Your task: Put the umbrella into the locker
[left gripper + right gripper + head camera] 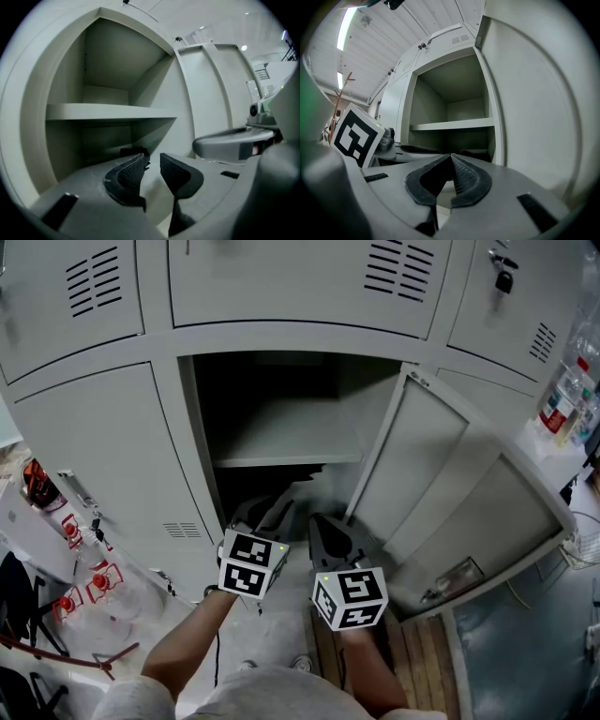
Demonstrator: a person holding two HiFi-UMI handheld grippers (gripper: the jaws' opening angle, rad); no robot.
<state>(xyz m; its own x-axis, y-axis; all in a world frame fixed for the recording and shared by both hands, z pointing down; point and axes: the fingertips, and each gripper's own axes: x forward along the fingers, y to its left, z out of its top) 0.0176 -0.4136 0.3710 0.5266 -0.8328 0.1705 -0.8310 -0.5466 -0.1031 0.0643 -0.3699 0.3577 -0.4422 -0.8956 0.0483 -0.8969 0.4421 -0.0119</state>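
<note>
The grey locker [187, 456] stands with its door [441, 493] swung out to the right, and a shelf [286, 460] divides the inside. Below the shelf lies a dark thing [132, 151], likely the umbrella; most of it is hidden behind my jaws. My left gripper [267, 512] [152, 159] is just in front of the lower compartment, open, with a narrow gap and nothing between the pads. Beside it on the right, my right gripper [328, 526] [451, 157] is shut on nothing, its tips touching, and points at the same opening.
Closed locker doors surround the open one; keys hang from a lock [503, 277] at the upper right. Plastic bottles [89, 587] with red labels stand on the floor at the left. More bottles [567, 399] sit on a surface at the far right. Wooden slats [422, 652] lie under the door.
</note>
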